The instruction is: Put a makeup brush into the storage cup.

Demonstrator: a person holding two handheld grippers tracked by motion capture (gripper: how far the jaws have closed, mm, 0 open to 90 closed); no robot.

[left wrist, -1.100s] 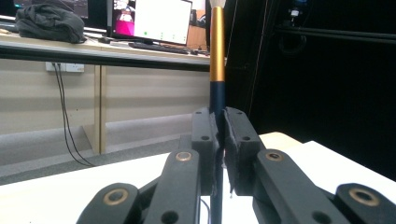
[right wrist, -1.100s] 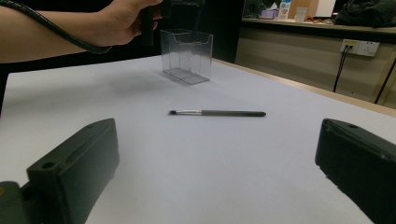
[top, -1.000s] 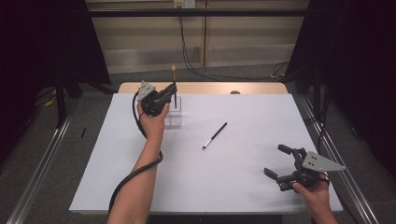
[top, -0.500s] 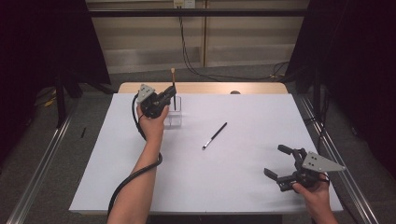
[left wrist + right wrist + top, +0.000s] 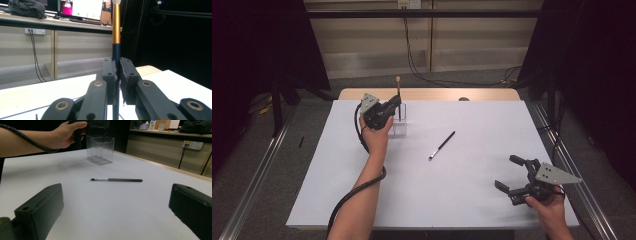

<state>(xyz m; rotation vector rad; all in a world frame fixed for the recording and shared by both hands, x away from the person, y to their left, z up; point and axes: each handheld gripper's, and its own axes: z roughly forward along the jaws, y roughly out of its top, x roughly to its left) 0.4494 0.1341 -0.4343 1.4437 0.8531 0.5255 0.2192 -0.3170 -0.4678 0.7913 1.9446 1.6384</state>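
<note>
Our left tool is clamped tight on the makeup brush, pads pressed against its dark handle, gold band and pale tip standing upright above them. It sits at eleven o'clock on the tabletop, right over the clear acrylic holder. Our right tool rests at five o'clock, jaws spread wide, gripping nothing. Between them, near the centre, a thin black brush lies flat, well apart from both.

Beige panelled wall with sockets, grey floor
</note>
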